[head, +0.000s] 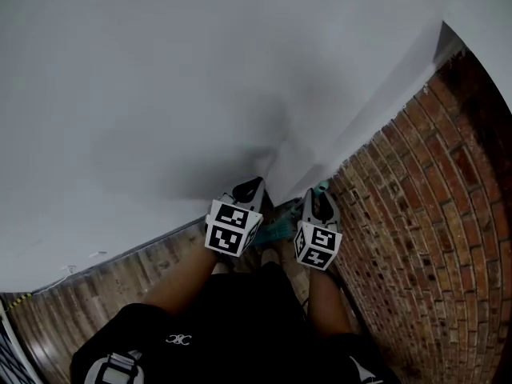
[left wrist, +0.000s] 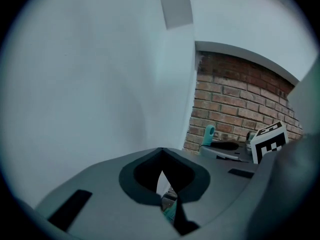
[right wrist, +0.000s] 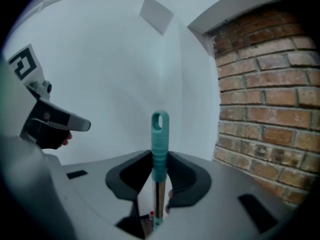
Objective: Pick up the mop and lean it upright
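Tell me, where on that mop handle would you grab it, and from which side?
Probably the teal ribbed sleeve below the loop, where the right hand-held gripper is clamped. The mop handle stands upright, so jaws come level, from the room side; the brick wall and white wall block the rest.

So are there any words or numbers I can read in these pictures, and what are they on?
No words or numbers can be read anywhere.
Cubes: only black-and-white square patterns, no letters.
Black clothing: a small white logo, too small to read.
Mop: no print shows.
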